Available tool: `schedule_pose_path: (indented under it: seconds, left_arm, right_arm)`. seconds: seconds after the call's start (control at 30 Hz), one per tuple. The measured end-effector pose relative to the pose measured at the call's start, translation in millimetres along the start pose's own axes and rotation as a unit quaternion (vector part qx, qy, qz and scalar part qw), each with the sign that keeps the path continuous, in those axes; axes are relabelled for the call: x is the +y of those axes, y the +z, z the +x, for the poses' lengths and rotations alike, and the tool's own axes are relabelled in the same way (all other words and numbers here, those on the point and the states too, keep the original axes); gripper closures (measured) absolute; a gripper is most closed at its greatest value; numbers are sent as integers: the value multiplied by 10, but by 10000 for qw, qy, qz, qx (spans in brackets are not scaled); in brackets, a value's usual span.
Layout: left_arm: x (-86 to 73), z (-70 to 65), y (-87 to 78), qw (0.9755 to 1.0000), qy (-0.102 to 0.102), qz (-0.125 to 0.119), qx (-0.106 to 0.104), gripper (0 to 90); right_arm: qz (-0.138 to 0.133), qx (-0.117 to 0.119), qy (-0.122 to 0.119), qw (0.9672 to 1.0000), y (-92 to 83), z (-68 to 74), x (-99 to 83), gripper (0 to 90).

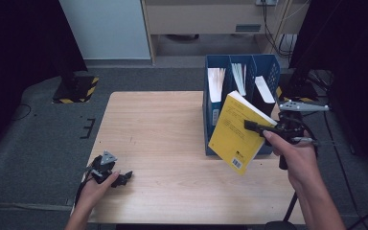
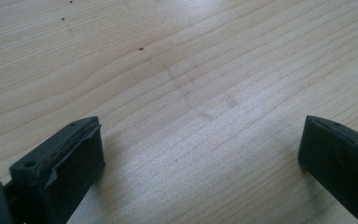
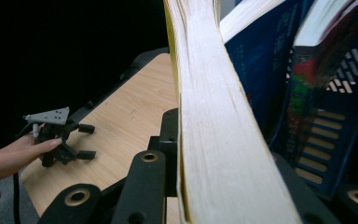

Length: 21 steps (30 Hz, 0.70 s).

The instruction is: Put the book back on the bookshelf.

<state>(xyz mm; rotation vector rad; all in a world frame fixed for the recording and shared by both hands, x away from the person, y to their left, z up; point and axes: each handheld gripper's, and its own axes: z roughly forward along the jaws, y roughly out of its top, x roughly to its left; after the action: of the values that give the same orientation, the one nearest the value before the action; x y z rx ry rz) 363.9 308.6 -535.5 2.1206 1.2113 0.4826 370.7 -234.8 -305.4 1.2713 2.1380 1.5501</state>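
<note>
A thick yellow book hangs tilted in the air in front of the blue file rack, barcode corner lowest. My right gripper is shut on the book's right edge. In the right gripper view the book's white page edge runs up between the jaws. At the table's front left corner, my left gripper rests low on the wood, held by a hand. In the left gripper view its two black fingers stand wide apart, with bare wood between them.
The blue file rack has three slots holding books and papers at the table's right side. Its slotted blue wall is close beside the held book. Black stands and cables lie beyond the table's right edge.
</note>
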Motion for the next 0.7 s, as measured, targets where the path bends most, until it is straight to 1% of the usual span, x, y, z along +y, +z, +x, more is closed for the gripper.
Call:
schedule_pose_path:
  seconds: [0.17,0.3,0.47,0.6,0.7]
  left_arm:
    - [0,0,0,10000,-1,-1,0,0]
    - [0,0,0,10000,0,1,-1,0]
    - [0,0,0,10000,2,1,-1,0]
    - [1,2,-3,10000,19,22,2,0]
    - [1,2,-1,10000,21,15,-3,0]
  right_arm:
    - [-52,-171,29,9998,-136,-78,42,749]
    - [-141,-289,152,9994,-230,-162,83,749]
    - [-200,-474,205,9985,-298,-257,167,749]
    - [-158,-650,211,9975,-326,-331,219,749]
    - [-132,-732,241,9969,-343,-385,222,749]
